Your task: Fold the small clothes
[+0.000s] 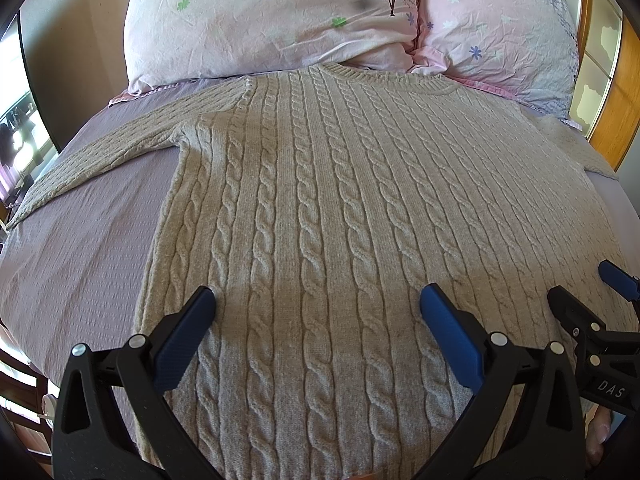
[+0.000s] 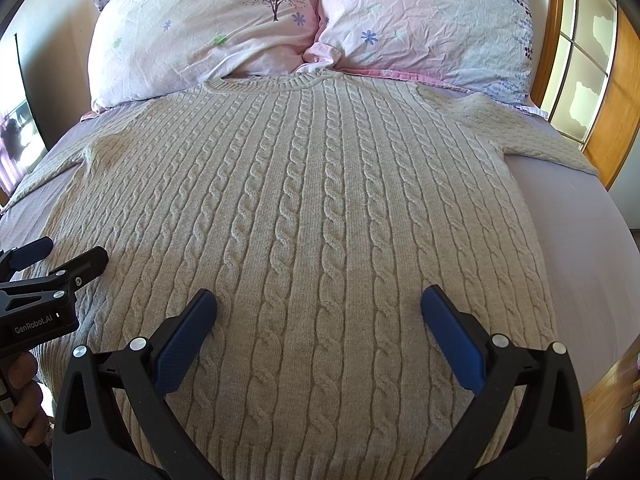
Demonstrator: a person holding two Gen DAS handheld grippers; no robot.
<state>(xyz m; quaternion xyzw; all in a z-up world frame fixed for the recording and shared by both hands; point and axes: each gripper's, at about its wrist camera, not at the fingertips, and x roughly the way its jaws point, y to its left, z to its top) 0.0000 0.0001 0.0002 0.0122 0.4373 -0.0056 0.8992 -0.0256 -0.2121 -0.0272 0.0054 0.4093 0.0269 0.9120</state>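
Observation:
A beige cable-knit sweater (image 1: pixel 328 184) lies flat, front up, on a lilac bed sheet (image 1: pixel 80 248), collar toward the pillows, both sleeves spread out sideways. It also fills the right wrist view (image 2: pixel 320 200). My left gripper (image 1: pixel 318 300) is open and empty, hovering over the sweater's lower left part near the hem. My right gripper (image 2: pixel 319 300) is open and empty over the lower right part. The right gripper shows at the right edge of the left wrist view (image 1: pixel 588 284), and the left gripper at the left edge of the right wrist view (image 2: pixel 64 252).
Two pink flowered pillows (image 1: pixel 272 20) (image 1: pixel 500 28) lie at the head of the bed, touching the collar. A wooden frame with glass panes (image 2: pixel 580 60) stands to the right. Bare sheet (image 2: pixel 580 240) shows right of the sweater. A dark window area (image 1: pixel 16 132) is at the far left.

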